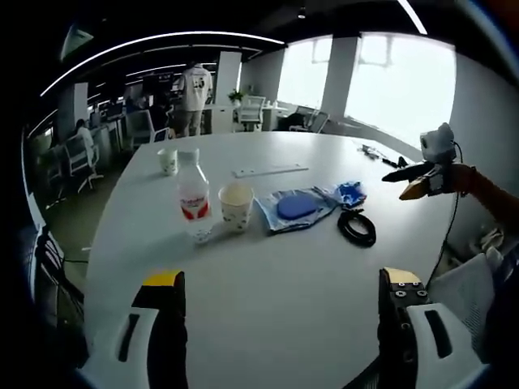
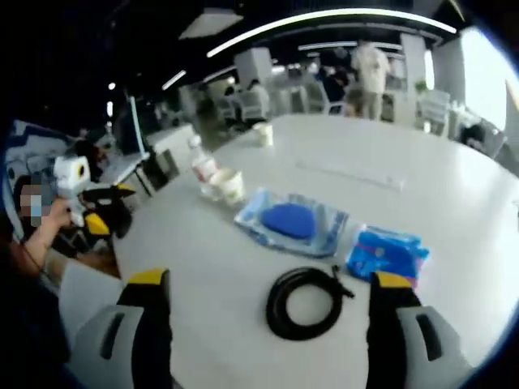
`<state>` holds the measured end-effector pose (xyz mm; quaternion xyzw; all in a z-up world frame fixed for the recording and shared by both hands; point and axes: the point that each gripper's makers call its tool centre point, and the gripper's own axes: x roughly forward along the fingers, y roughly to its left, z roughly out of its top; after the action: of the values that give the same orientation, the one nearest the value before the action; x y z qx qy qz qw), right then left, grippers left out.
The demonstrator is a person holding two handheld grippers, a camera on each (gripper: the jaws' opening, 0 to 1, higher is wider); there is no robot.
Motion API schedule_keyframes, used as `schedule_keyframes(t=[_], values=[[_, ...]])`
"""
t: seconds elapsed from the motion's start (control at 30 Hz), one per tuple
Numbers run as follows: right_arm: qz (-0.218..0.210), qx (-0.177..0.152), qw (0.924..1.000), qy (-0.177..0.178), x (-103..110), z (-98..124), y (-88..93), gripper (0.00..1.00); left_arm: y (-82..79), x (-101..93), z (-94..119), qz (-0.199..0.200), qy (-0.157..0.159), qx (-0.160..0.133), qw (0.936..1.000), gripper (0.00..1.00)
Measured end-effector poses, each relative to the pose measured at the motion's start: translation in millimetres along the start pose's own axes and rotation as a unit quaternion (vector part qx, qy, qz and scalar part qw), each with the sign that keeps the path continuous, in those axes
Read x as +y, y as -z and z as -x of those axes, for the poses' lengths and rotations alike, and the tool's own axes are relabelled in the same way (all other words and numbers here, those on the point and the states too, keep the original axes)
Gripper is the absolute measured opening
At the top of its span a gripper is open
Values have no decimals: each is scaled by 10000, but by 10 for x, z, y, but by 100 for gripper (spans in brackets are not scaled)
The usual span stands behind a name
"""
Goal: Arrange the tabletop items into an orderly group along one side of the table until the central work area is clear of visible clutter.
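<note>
On the round white table (image 1: 268,324) stand a white bottle with a red label (image 1: 193,190), a paper cup (image 1: 236,204) beside it, and a second cup (image 1: 168,160) farther back. Right of them lie a blue pad in a clear bag (image 1: 294,207), a small blue packet (image 1: 350,193) and a black cable coil (image 1: 357,227). My left gripper (image 1: 281,279) is open above the near table edge, well short of the items. My right gripper (image 2: 270,279) is open just over the cable coil (image 2: 304,301), with the bagged pad (image 2: 292,221) and blue packet (image 2: 385,253) right ahead.
A long pale strip (image 1: 270,170) lies on the far part of the table. Office chairs, desks and a standing person (image 1: 195,93) are beyond the table. The other gripper (image 1: 426,174) comes in from the right, held by a hand.
</note>
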<state>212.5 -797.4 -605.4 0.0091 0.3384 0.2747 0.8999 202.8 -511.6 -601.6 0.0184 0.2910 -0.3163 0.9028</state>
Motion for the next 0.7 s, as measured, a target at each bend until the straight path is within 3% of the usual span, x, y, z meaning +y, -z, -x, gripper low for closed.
schedule_keyframes(t=[0.43,0.7], values=[[64,-293,9993,233,123,340,42,100,11,-119,88,-110,88,36,9999,99],[-30,-326,9987,394,168,494,233,100,29,-152,123,-61,94,22,9999,98]])
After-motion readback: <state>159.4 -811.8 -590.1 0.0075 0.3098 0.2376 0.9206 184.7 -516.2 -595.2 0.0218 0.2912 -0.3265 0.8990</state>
